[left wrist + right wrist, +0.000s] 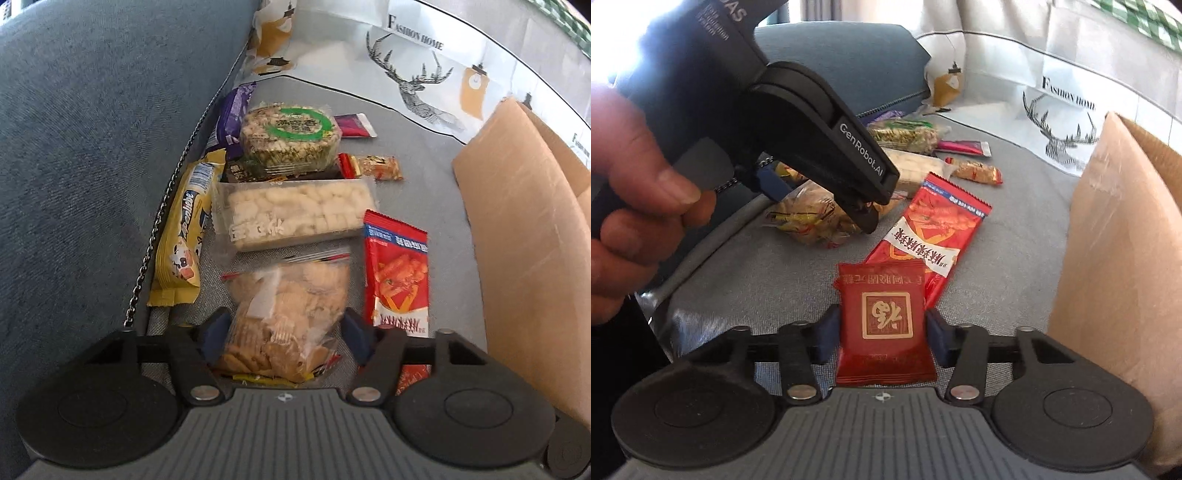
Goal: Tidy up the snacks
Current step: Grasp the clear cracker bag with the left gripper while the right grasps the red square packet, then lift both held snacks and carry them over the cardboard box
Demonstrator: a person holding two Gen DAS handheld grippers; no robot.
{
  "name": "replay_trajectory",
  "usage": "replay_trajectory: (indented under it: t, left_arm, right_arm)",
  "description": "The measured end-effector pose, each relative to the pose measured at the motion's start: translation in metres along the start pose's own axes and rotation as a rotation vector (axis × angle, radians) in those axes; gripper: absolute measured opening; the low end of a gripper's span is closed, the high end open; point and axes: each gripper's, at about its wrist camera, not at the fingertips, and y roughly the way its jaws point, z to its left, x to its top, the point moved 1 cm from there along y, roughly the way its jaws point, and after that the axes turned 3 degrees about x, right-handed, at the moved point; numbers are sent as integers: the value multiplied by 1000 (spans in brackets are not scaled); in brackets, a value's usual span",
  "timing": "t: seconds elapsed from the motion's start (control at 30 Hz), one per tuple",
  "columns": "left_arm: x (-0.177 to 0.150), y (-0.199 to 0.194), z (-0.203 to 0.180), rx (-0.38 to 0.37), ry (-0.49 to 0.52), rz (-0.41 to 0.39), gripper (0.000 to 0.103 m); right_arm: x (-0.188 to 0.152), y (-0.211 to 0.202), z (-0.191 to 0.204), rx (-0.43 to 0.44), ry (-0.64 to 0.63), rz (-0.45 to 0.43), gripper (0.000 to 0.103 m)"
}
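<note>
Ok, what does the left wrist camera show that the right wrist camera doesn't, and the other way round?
Only the left wrist view shows the yellow biscuit pack along the cushion edge and the left gripper from behind, its pads either side of the clear bag of crackers.

Only the right wrist view shows the small dark red packet between the right gripper pads, and the hand holding the left gripper.

Both show the long red snack packet, the round green-labelled pack and the cardboard box.

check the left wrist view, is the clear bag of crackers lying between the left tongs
Yes, the clear bag of crackers lies on the grey cushion between the two blue pads of the left tongs.
</note>
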Motion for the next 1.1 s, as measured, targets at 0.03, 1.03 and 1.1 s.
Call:
replay_trajectory:
  t: [0.03,1.03,1.1]
  left_arm:
    - [-1,-2,-1,1,10,0,64]
    - [-35,-29,-3,-65,-24,168,68]
    - [-36,-26,-5,-55,-10,177,68]
  right_arm:
    - [-1,-2,1,3,-6,0,47]
    - [-11,-26,4,21,52,80,51]
    - [-11,-25,3,24,58,79,52]
